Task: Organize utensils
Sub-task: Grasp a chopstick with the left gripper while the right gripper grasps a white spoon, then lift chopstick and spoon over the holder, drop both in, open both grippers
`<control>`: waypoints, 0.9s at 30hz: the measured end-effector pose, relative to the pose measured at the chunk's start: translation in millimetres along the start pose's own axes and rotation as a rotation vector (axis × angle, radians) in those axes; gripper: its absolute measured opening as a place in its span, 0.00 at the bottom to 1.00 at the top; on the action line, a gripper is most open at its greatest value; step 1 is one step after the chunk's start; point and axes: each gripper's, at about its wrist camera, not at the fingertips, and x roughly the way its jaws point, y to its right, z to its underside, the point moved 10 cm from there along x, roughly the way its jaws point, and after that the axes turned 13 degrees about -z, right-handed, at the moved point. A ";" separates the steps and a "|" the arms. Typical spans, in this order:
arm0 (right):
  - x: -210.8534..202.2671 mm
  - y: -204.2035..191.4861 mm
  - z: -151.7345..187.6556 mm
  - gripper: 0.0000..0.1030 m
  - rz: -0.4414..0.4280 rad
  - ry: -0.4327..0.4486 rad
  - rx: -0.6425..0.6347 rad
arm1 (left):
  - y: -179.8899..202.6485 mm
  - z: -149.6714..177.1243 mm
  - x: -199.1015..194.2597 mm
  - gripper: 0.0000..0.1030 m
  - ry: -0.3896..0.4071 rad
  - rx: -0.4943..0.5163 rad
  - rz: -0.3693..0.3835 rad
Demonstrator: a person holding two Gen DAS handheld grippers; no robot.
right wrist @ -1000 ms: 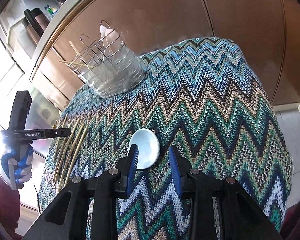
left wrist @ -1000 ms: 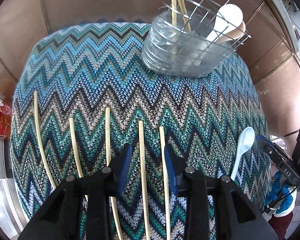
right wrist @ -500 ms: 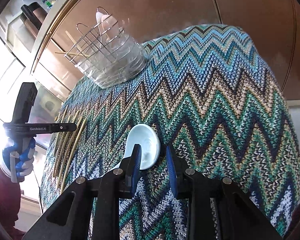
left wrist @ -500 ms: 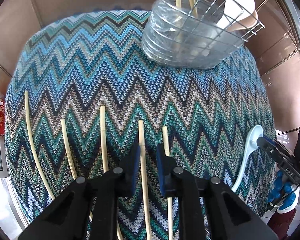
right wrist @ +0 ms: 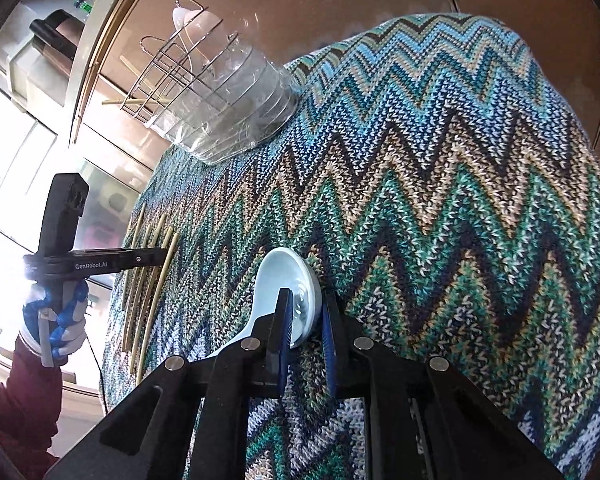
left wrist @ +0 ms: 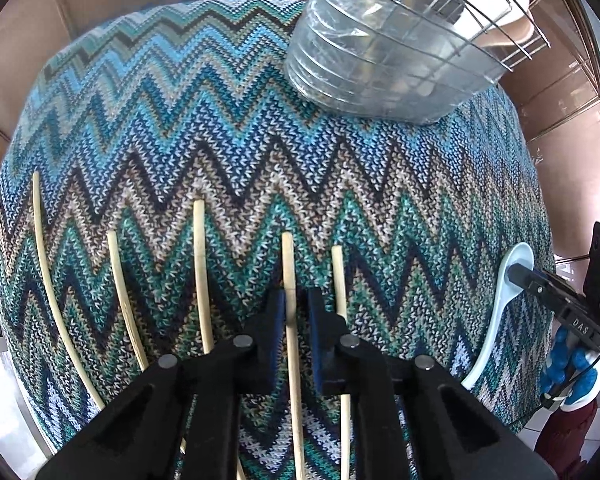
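Left wrist view: near ends of the five chopsticks (left wrist: 288, 272) hidden under the left gripper (left wrist: 296, 300) body or cut by the frame bottom. Wire caddy (left wrist: 440, 20) top cropped; its contents blurred behind clear plastic. Right wrist view: spoon (right wrist: 276, 288) handle hidden behind the right gripper (right wrist: 306, 316); contact with the bowl rim possibly made, unclear.

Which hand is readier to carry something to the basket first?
Probably the left. The left gripper is closed around one chopstick. The right gripper only straddles the spoon bowl's edge, an awkward hold.
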 end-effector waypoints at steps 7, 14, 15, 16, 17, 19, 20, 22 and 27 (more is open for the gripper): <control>4.0 0.1 -2.8 0.12 -0.004 -0.028 -0.004 | 0.1 -3.1 -0.4 0.10 0.002 0.006 -0.001; 1.7 -2.9 -4.5 0.10 0.006 -0.017 -0.030 | -3.0 -3.4 0.1 0.04 0.021 -0.011 -0.014; -0.2 -3.6 -3.3 0.10 0.008 -0.011 -0.033 | -5.6 0.3 -2.5 0.04 0.028 -0.013 -0.015; -3.2 -6.1 -3.2 0.10 0.012 -0.001 -0.040 | -6.1 1.8 -4.4 0.04 0.038 -0.014 -0.012; -8.1 -8.4 -2.1 0.10 0.014 0.008 -0.047 | -7.5 3.5 -6.8 0.04 0.045 -0.016 -0.012; -14.2 -14.2 -1.4 0.09 0.022 0.020 -0.062 | -10.3 6.8 -12.8 0.04 0.057 -0.025 -0.006; -19.1 -19.2 -0.8 0.09 0.031 0.028 -0.076 | -11.5 9.6 -16.9 0.04 0.066 -0.029 -0.002; -27.6 -27.9 1.0 0.09 0.039 0.040 -0.096 | -14.4 15.2 -27.1 0.04 0.087 -0.034 0.005; -48.3 -49.9 7.1 0.08 0.067 0.080 -0.137 | -23.9 28.9 -64.2 0.04 0.164 -0.048 0.023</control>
